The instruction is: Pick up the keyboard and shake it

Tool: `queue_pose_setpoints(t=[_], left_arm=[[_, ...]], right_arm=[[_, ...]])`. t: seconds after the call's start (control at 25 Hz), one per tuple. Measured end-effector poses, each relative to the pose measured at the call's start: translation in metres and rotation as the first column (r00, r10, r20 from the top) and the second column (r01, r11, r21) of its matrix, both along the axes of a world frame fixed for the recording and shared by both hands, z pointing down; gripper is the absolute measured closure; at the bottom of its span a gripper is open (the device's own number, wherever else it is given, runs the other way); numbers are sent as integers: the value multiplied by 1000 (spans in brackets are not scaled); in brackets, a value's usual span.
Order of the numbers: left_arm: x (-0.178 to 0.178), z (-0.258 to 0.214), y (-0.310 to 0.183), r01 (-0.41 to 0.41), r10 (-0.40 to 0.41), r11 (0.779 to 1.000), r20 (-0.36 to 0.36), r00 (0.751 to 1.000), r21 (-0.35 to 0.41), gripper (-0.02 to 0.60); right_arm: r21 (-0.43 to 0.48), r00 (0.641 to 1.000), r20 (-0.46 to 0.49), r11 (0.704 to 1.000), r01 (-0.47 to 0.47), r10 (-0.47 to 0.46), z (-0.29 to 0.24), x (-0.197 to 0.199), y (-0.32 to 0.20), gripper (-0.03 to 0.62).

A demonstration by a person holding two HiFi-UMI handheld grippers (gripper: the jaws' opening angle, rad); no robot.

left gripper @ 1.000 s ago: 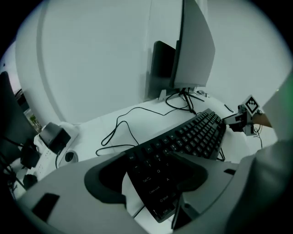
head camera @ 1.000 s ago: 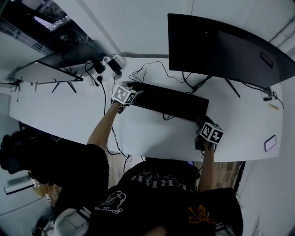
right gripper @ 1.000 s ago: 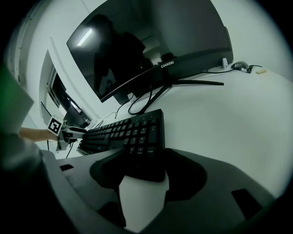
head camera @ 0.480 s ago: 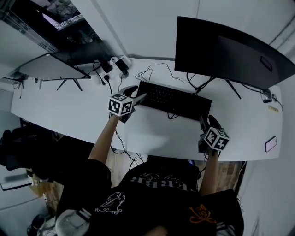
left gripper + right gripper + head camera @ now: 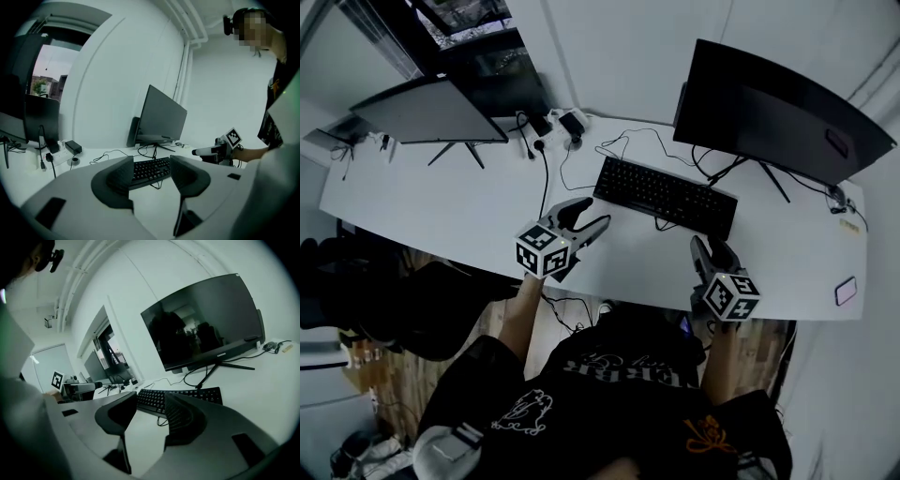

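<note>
The black keyboard (image 5: 666,197) lies flat on the white desk (image 5: 441,206), in front of the large monitor, with its cable trailing from it. Both grippers hang in the air near the desk's front edge, well short of it. My left gripper (image 5: 589,217) points at the keyboard's left end; my right gripper (image 5: 709,251) points at its right end. In the left gripper view the keyboard (image 5: 150,169) shows through the gap of the left gripper (image 5: 151,161). In the right gripper view it (image 5: 187,397) lies beyond the right gripper (image 5: 150,399). Both pairs of jaws have just been closing, with nothing between them.
A large dark monitor (image 5: 778,103) stands behind the keyboard, and a second screen (image 5: 431,111) at the far left. A power strip with plugs (image 5: 553,127) and loose cables lie at the back. A phone (image 5: 846,291) rests at the desk's right edge.
Both grippers have drawn back from the keyboard's two ends toward the person and risen. The keyboard stays on the desk. The head view has shifted.
</note>
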State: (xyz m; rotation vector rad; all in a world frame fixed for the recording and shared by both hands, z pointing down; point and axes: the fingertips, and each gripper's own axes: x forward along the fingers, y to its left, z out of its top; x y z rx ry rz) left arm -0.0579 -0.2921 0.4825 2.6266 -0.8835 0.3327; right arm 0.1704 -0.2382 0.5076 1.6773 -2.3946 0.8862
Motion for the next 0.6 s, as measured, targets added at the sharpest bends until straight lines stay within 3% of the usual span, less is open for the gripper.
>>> queue_pose_setpoints(t=[0.12, 0.32, 0.6], left_arm=[[-13, -10, 34, 12, -11, 1000, -32, 999, 26, 343], [-33, -7, 86, -8, 9, 998, -17, 1000, 56, 382], [-57, 6, 133, 22, -20, 999, -51, 998, 44, 458]], right_arm=[[33, 999, 4, 999, 37, -37, -14, -34, 25, 410], [50, 997, 10, 996, 74, -75, -22, -85, 66, 439], [32, 992, -32, 992, 122, -121, -20, -128, 106, 499]])
